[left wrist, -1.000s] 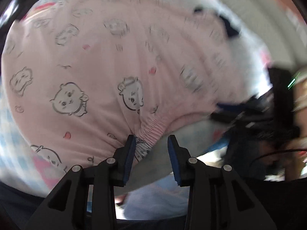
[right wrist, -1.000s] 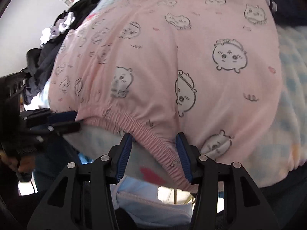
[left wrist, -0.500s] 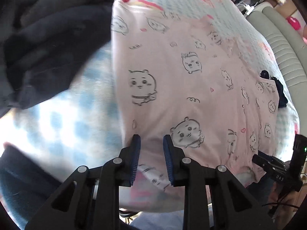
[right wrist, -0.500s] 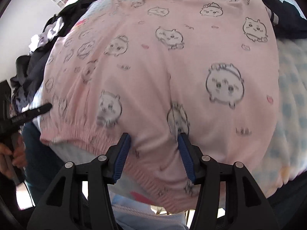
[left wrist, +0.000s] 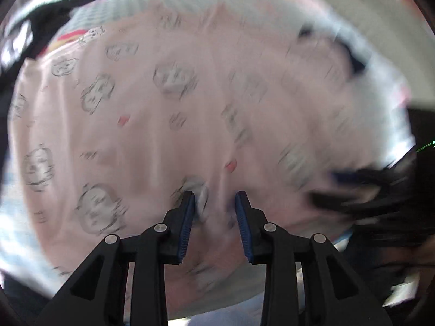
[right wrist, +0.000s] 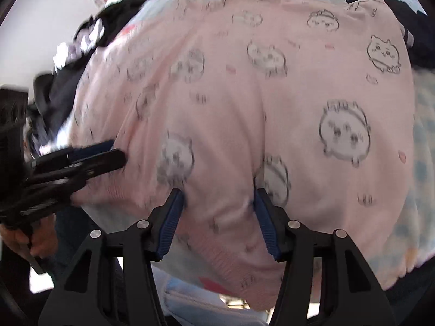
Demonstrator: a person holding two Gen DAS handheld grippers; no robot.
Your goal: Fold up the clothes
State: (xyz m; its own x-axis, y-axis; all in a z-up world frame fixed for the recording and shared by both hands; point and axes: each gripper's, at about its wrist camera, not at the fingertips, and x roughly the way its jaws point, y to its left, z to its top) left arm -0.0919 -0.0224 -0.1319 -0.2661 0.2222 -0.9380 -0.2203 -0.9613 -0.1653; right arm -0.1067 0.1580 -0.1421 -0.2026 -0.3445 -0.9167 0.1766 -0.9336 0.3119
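Observation:
A pink garment [right wrist: 244,103] printed with cartoon animal faces lies spread on the bed, its ribbed waistband [right wrist: 225,260] nearest me. My right gripper [right wrist: 217,194] points steeply down onto it just past the waistband. Its jaws are opening, and a ridge of cloth bulges between the fingertips [right wrist: 176,198] without being pinched. In the blurred left wrist view the same garment [left wrist: 163,108] fills the frame. My left gripper [left wrist: 214,199] stands over its near part with its jaws opening and loose fabric between them. The left gripper [right wrist: 89,157] also shows at the garment's left edge, and the right gripper [left wrist: 353,190] as a dark blur.
A blue-and-white checked bed cover [right wrist: 424,163] lies under the garment. Dark clothes are piled at the far left [right wrist: 62,95], and another dark garment [right wrist: 413,27] lies at the far right corner. A hand [right wrist: 27,241] holds the left gripper's handle.
The left gripper swung from the garment's left edge by the dark pile back over its near middle, close to the right gripper. The right gripper's jaws widened and slid from the waistband onto the cloth.

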